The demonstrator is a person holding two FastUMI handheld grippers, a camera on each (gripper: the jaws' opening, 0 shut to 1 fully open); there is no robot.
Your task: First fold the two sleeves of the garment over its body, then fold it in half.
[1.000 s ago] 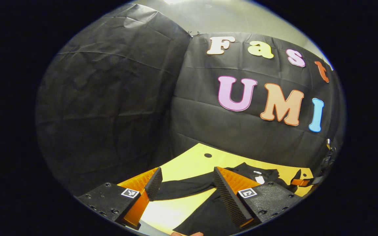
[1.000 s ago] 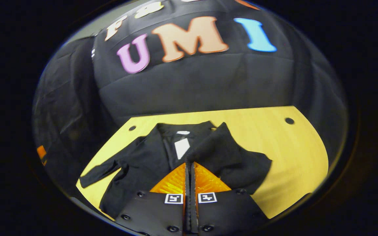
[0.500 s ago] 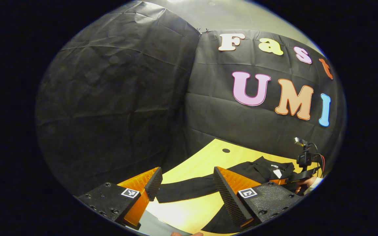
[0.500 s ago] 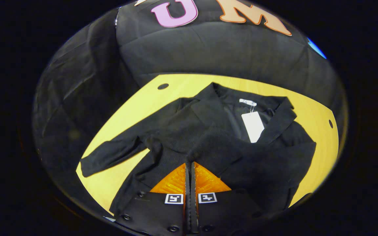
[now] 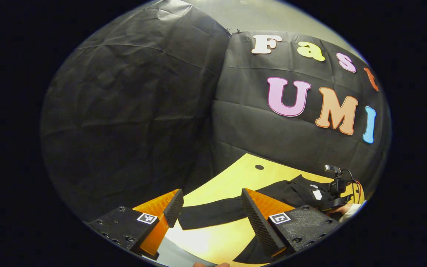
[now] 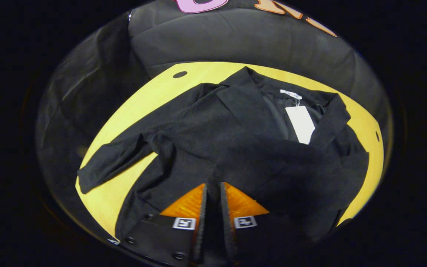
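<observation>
A black garment (image 6: 213,129) lies spread on the yellow table (image 6: 150,92), collar at the far side, with a white tag (image 6: 300,118) at the neck. Its right sleeve (image 6: 276,159) is folded across the body, the cuff ending at my right gripper (image 6: 213,185), whose fingers stand slightly apart, open. The left sleeve (image 6: 109,165) stretches out flat over the table's left part. My left gripper (image 5: 211,195) hovers wide open, and that left sleeve (image 5: 213,214) lies beyond and between its fingers, untouched. The right gripper (image 5: 334,193) also shows far right in the left gripper view.
The booth's black cloth wall closes in the table's far and left sides. A round hole (image 6: 179,74) marks the table's far left corner. A hand (image 5: 347,210) holds the right gripper. Bare yellow table (image 5: 213,241) lies under my left gripper.
The right gripper carried the right sleeve further over the body and lower, then its fingers parted a little. The left gripper drifted only slightly, staying open.
</observation>
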